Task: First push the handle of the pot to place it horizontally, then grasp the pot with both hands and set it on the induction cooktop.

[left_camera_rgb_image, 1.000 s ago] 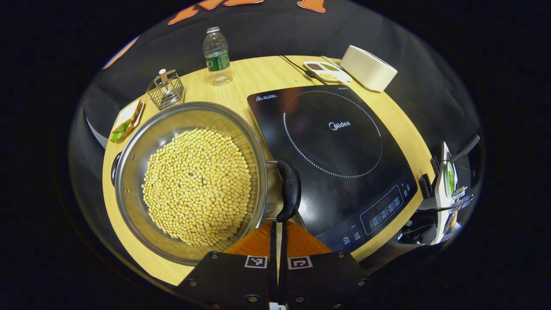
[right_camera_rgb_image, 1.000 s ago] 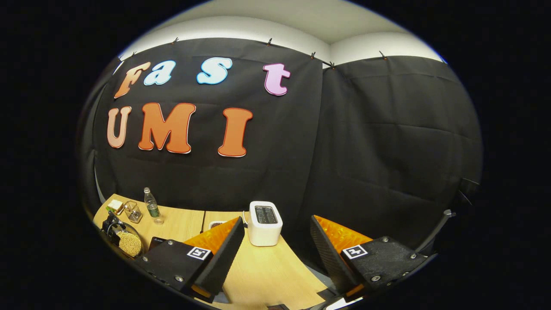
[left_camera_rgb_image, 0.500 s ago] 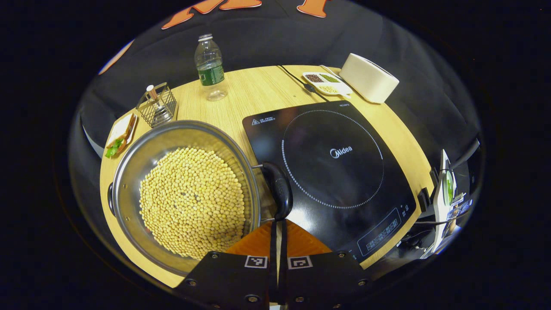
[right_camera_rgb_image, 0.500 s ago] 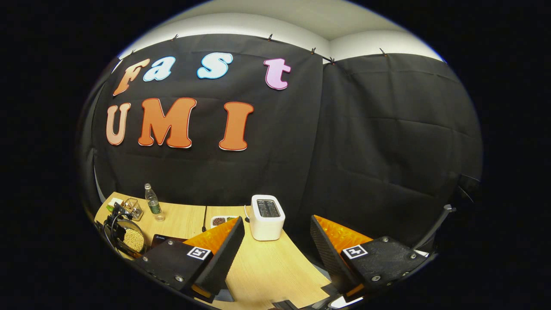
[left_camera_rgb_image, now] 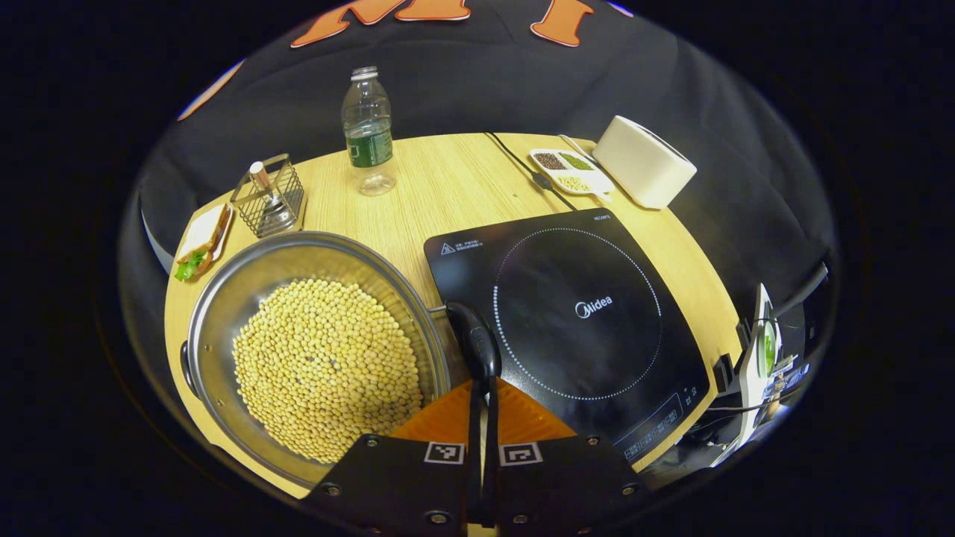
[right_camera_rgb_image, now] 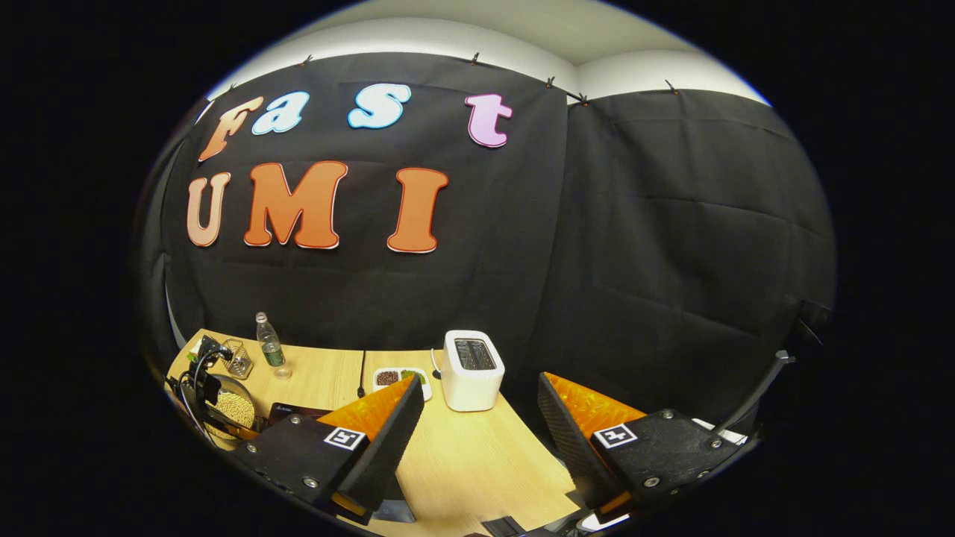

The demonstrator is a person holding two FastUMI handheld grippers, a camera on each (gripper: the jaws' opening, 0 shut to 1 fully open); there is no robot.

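A steel pot [left_camera_rgb_image: 298, 257] full of yellow beans [left_camera_rgb_image: 321, 365] stands on the wooden table, left of the black induction cooktop [left_camera_rgb_image: 597, 350]. Its black right handle [left_camera_rgb_image: 477, 344] hangs over the cooktop's left edge and reads as a near-upright bar in the left gripper view. My left gripper [left_camera_rgb_image: 483, 384] is shut, its tips against the lower end of that handle. My right gripper [right_camera_rgb_image: 481, 406] is open with nothing between its fingers, held high above the table's right part. Far off in the right gripper view are the pot [right_camera_rgb_image: 233, 406] and the left gripper [right_camera_rgb_image: 205, 373].
At the back stand a water bottle [left_camera_rgb_image: 367, 130], a wire basket [left_camera_rgb_image: 270, 198], a sandwich plate [left_camera_rgb_image: 200, 242], a seasoning dish [left_camera_rgb_image: 571, 168] and a white toaster [left_camera_rgb_image: 645, 160]. A cable runs from the cooktop to the rear edge. The toaster [right_camera_rgb_image: 471, 369] is just ahead of the right gripper.
The pot and cooktop have slid lower in the left gripper view, and the handle now looks shorter and straighter at the shut tips. The right gripper has drifted slightly and stays open.
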